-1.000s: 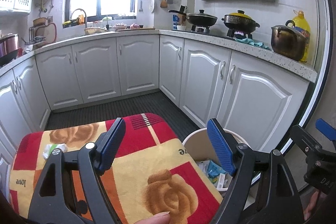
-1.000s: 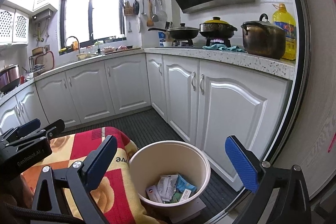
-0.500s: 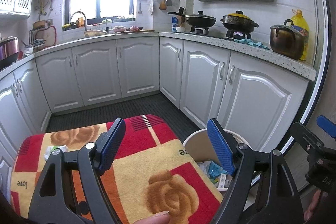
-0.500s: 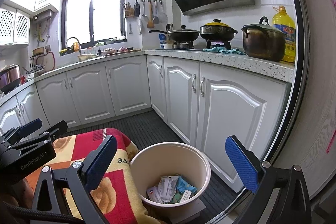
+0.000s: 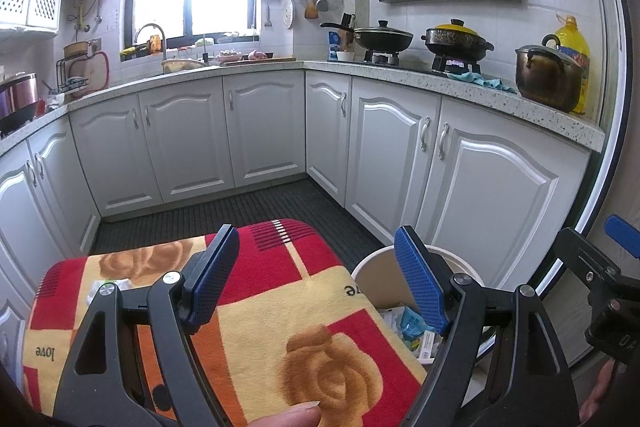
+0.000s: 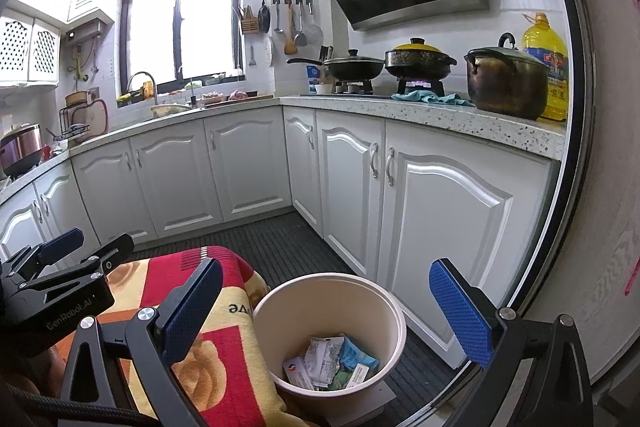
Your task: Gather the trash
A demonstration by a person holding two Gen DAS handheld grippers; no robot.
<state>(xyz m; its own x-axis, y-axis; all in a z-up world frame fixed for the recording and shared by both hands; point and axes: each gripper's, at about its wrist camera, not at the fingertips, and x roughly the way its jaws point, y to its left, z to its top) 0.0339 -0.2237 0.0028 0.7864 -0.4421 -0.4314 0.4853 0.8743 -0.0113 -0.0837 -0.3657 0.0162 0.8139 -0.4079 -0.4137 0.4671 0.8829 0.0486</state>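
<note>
Left gripper (image 5: pixel 316 283) released, jaws wide, nothing between the pads, above rose-print blanket (image 5: pixel 304 315). Right gripper (image 6: pixel 326 311) also released, empty, over cream bin (image 6: pixel 396 315) at blanket's 3 o'clock edge. Wrappers (image 6: pixel 330 359) lie in the bin bottom. One white-green scrap (image 5: pixel 106 287) on blanket, 9 o'clock of left gripper

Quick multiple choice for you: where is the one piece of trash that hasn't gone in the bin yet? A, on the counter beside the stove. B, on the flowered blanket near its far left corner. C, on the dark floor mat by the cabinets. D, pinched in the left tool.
B: a crumpled white and green wrapper lies on the blanket near its far left corner, while the bin already holds other wrappers and the left tool is open and empty.
</note>
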